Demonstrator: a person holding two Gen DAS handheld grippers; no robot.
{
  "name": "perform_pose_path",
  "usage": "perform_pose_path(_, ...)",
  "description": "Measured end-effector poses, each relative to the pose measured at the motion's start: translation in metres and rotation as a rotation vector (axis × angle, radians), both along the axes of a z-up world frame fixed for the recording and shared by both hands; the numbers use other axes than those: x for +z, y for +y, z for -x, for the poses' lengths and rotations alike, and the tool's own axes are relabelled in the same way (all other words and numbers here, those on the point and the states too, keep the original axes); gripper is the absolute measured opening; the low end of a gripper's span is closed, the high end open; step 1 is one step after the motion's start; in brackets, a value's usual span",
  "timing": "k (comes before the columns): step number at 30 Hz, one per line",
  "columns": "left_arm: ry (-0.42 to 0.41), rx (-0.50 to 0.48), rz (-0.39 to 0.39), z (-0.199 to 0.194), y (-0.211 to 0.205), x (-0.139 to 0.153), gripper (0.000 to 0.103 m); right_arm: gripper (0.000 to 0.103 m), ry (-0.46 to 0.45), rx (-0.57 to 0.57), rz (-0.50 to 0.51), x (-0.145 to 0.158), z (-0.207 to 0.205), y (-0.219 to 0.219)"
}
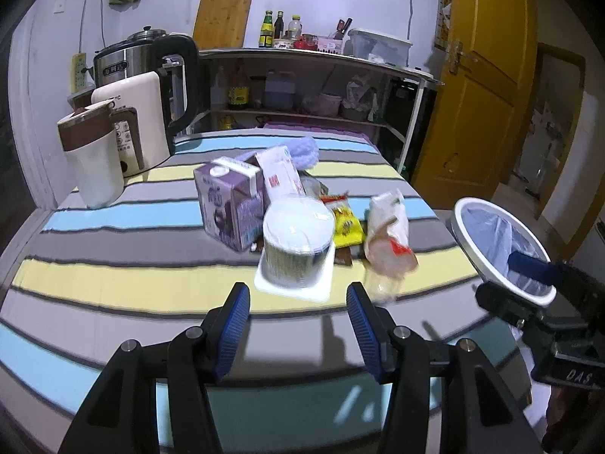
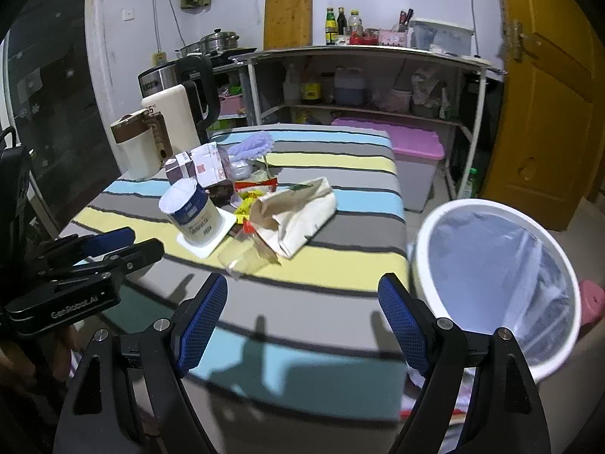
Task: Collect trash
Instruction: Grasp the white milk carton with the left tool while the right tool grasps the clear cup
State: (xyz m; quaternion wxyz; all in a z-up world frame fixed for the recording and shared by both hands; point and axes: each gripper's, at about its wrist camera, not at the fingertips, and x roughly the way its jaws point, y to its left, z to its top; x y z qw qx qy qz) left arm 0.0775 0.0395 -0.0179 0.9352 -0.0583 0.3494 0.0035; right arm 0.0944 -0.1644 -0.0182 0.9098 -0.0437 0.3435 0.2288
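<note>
White yogurt tub (image 1: 297, 242) stands just beyond the open left tool (image 1: 298, 314).

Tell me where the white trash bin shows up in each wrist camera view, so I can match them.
Left wrist: the white trash bin sits at the right edge, beyond the table, partly behind the right gripper.
Right wrist: bin fills the lower right, beside the table.
Shared landmark: the upside-down yogurt cup on the striped cloth.
</note>
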Motion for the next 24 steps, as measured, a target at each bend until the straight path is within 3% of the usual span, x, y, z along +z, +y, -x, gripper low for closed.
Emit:
perform_pose_path(3, -0.005, 0.001, 0.009, -0.015, 0.004, 0.001, 0.061, 0.082, 0.003, 0.007, -0.005, 0.0, -0.012, 0.006)
perform_pose_path(10, 0.007, -0.018, 0.018, -0.043, 0.006, -0.007, 0.062, 0.082, 0.016, 0.012, -0.021, -0.001, -0.033, 0.014)
perform_pose_path(12, 0.007, -0.026, 0.026, -0.047, 0.006, -0.009, 0.058, 0.082, 0.025, 0.026, -0.026, -0.002, -0.036, 0.018)
perform_pose_path(13, 0.007, -0.028, 0.029, -0.048, 0.005, -0.01, 0.049, 0.082, 0.028, 0.037, -0.027, -0.003, -0.038, 0.021)
perform_pose_path(24, -0.04, 0.002, 0.039, -0.026, 0.028, -0.001, 0.049, 0.082, 0.054, 0.145, 0.013, -0.017, -0.045, 0.053)
